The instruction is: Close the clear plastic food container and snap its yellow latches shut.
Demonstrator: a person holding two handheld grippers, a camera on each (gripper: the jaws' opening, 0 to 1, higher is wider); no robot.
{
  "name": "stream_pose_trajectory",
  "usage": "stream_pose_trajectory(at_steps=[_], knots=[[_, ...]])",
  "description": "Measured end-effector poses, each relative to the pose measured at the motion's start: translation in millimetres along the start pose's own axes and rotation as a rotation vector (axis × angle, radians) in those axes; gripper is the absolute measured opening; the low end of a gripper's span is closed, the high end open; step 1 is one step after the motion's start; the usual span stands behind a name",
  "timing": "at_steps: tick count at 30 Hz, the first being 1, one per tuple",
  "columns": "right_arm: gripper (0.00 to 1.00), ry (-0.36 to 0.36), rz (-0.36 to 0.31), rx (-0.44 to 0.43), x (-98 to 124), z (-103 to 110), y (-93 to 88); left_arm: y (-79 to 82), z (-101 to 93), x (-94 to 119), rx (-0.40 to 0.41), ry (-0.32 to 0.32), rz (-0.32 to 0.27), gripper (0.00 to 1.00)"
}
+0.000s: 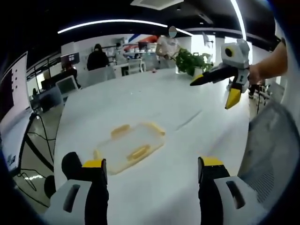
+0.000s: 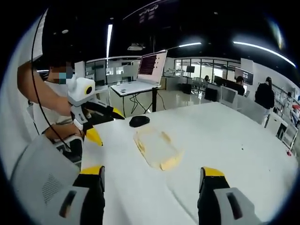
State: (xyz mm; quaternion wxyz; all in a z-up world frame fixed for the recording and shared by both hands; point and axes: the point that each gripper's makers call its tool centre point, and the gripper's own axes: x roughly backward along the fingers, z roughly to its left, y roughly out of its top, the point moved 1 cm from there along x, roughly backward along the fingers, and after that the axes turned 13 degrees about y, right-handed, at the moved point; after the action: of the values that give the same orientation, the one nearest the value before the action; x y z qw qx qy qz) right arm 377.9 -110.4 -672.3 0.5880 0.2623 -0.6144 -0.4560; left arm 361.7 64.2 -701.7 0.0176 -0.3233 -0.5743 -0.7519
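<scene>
While both grippers' fingers stand open and clear of the container lying flat on the desk, bring your left gripper down squarely over a latch.

open-plan office: desks with monitors, seated staff, ceiling strip lights, large white table, glass partitions.
</scene>
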Motion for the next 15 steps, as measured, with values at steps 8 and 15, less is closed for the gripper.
stream_pose_trajectory(at_steps=[8, 15], knots=[[0.81, 0.02, 0.019, 0.013, -8.7, -1.2, 2.5, -3.2, 10.3, 0.4, -0.005, 0.006, 0.002, 0.78], [0.81, 0.032, 0.028, 0.021, -17.2, -4.0, 6.6, -7.8, 20.8, 1.6, -0.016, 0.01, 0.009, 0.79]])
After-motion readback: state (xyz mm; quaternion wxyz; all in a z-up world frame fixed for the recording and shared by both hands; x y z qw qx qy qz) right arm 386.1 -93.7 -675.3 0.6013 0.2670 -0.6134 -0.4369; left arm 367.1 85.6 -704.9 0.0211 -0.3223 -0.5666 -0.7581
